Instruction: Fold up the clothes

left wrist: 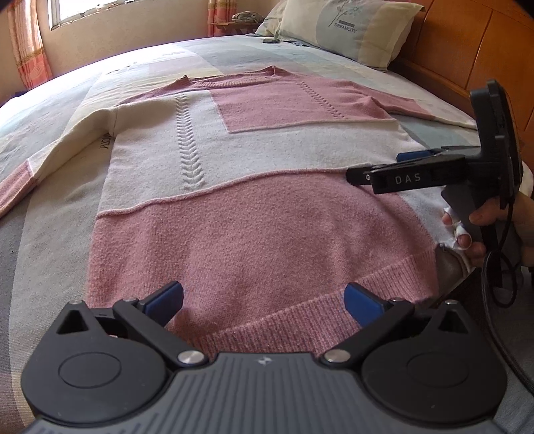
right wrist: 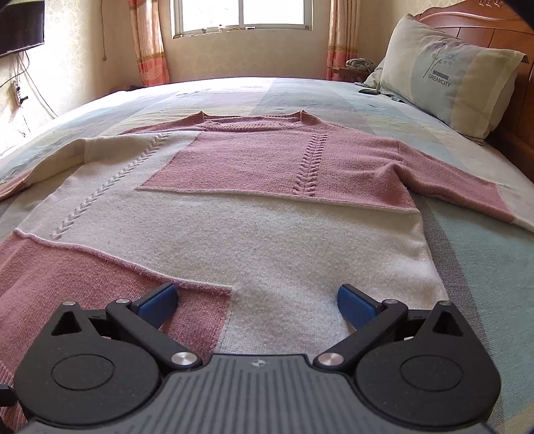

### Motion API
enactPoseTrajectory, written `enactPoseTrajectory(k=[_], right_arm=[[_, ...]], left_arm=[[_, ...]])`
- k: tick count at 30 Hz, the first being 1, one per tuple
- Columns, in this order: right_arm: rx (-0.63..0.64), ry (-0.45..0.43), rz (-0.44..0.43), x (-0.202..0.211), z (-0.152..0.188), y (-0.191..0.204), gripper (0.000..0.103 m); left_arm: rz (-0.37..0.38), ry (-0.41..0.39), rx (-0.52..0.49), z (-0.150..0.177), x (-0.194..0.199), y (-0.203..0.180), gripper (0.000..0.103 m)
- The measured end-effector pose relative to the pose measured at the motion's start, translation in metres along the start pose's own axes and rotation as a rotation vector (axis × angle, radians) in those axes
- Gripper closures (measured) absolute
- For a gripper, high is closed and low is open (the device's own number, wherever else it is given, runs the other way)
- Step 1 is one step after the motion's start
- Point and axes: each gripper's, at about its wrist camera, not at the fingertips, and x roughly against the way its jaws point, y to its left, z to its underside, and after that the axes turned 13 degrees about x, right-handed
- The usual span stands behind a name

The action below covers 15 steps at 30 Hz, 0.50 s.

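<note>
Sunlit window (right wrist: 242, 15), orange curtains (right wrist: 147, 40), wooden headboard (right wrist: 480, 23), patterned wallpaper (right wrist: 83, 43)

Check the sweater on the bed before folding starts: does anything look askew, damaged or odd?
Nothing is damaged. The sweater lies flat, front up, on the bed. Its sleeves spread outward with soft creases at the armpits. Both the left gripper and right gripper are open, holding nothing.
</note>
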Motion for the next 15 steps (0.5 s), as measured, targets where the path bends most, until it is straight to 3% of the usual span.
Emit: enactPoseTrajectory(k=[3,8,15], right_arm=[[0.014,0.020,0.022,-0.002,-0.004,0.005,0.000],[0.022,0.028,0.035,-0.003,-0.005,0.008,0.000],[0.030,0.026,0.048,-0.004,-0.005,0.011,0.000]], left_arm=[[0.019,-0.053,0.040,-0.021,0.006,0.012,0.001],[0.057,-0.101,0.095,-0.069,-0.021,0.030,0.001],[0.108,-0.069,0.110,-0.097,-0.080,0.033,0.001]])
